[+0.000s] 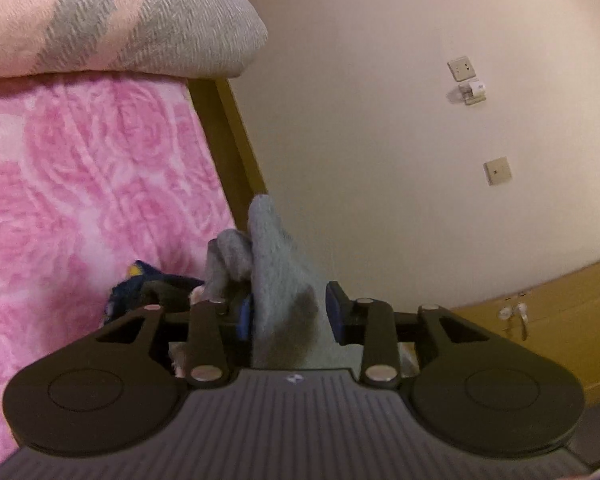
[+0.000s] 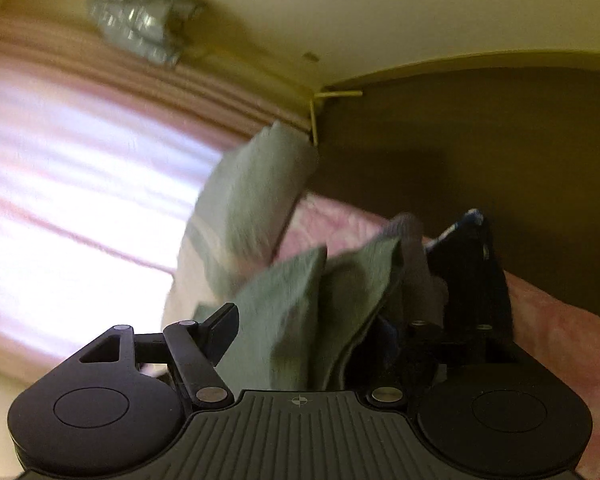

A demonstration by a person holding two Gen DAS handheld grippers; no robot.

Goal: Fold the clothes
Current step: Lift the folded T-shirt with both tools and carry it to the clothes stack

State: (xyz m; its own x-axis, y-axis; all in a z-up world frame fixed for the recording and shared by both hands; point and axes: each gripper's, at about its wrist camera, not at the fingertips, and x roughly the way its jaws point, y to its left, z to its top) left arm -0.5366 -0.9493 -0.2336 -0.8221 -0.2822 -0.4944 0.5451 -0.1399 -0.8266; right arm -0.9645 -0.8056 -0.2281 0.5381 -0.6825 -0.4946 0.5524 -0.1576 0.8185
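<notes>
1. Pink rose-patterned blanket (image 1: 80, 200) fills the left of the left wrist view, spread on the bed, with a folded pink-and-grey throw (image 1: 120, 16) lying at its far end.
2. Just right of it, a dark blue garment (image 1: 140, 284) lies on the bed, near the left tongs (image 1: 290, 312).
3. Between those tongs stands a peak of the grey garment (image 1: 276, 264). The blue pads are apart; the cloth leans on the left pad and the right one stands clear of it, so the jaws are open and not clamping.
4. In the right wrist view, which is blurred, the same grey-green cloth (image 2: 284, 300) rises in loose folds between the right tongs (image 2: 320, 324). These jaws are spread wide, and only the left finger shows plainly.
5. Further right, dark blue fabric (image 2: 472, 264) covers the other finger.
6. My reading: this is the release at the end of one fold, with the garment set down on the bed.
7. Next, both tongs need to back clear without dragging cloth, then find fresh edges to pinch.
</notes>
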